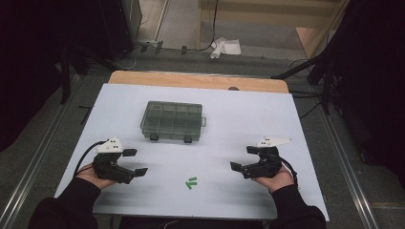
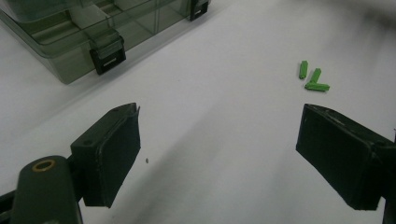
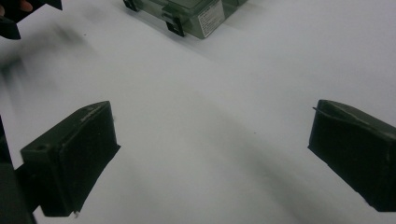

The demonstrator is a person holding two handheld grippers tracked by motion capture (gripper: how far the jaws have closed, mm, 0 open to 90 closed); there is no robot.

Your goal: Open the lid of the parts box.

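A translucent grey compartment box (image 1: 172,120) with its lid down and two black latches sits on the white table (image 1: 248,119), left of centre. In the left gripper view the box (image 2: 70,32) is at the upper left; in the right gripper view one corner of the box (image 3: 196,11) is at the top. A few small green pieces (image 1: 191,182) lie near the front edge, between my hands. My left gripper (image 1: 136,162) rests at the front left, open and holding nothing (image 2: 219,140), with the green pieces (image 2: 314,79) beyond its right jaw. My right gripper (image 1: 242,158) stands open and bare at the front right (image 3: 212,140).
A strip of wooden tabletop (image 1: 191,80) runs behind the white surface. On the floor beyond lie a crumpled white cloth (image 1: 225,47) and cables. Dark stands flank both sides of the table. A metal rail (image 1: 28,176) runs along the floor on the left.
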